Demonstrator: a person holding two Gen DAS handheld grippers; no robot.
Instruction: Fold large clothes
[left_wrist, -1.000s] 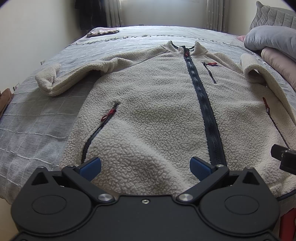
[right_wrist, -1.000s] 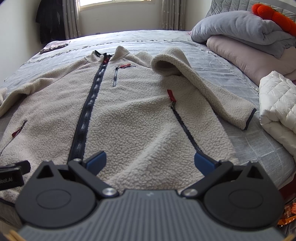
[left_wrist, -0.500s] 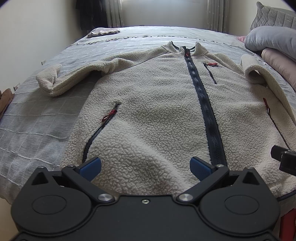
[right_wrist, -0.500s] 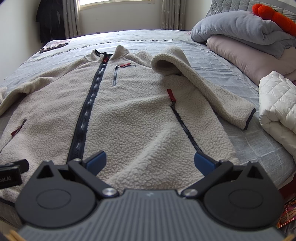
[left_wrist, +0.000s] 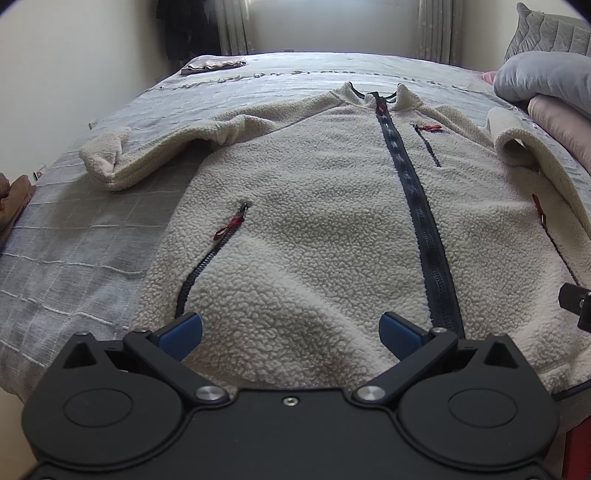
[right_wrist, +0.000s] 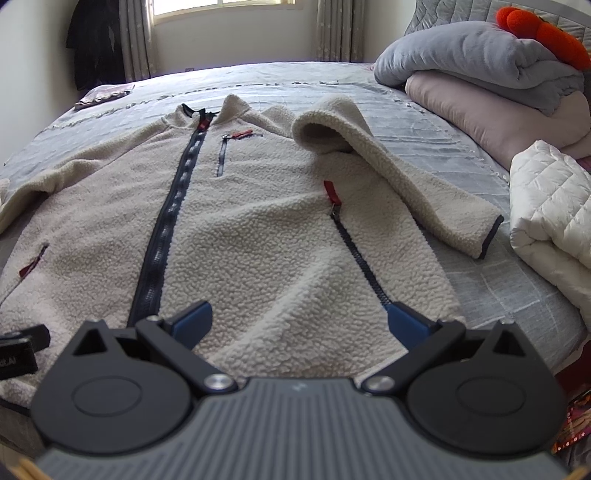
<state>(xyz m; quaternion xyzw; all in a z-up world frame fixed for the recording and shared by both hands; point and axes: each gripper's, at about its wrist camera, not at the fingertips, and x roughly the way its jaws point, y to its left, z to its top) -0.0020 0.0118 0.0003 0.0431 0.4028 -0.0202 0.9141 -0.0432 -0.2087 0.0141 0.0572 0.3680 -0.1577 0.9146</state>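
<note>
Left wrist view: the left gripper and right gripper were held wide apart over the fleece jacket hem; bare bed cover was seen beside it.

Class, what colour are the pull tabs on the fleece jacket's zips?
Red pull tabs, clearest in the right wrist view.

Jacket on bed, pillows right

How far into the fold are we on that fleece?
Done: the cream fleece zip jacket lies front-up and zipped on the grey checked bedspread. No body fold yet; one sleeve is already bent down alongside the body. In hand: nothing. The left hand-held gripper and right hand-held gripper are both open over the hem. Left: both sleeves and the body folds.
</note>
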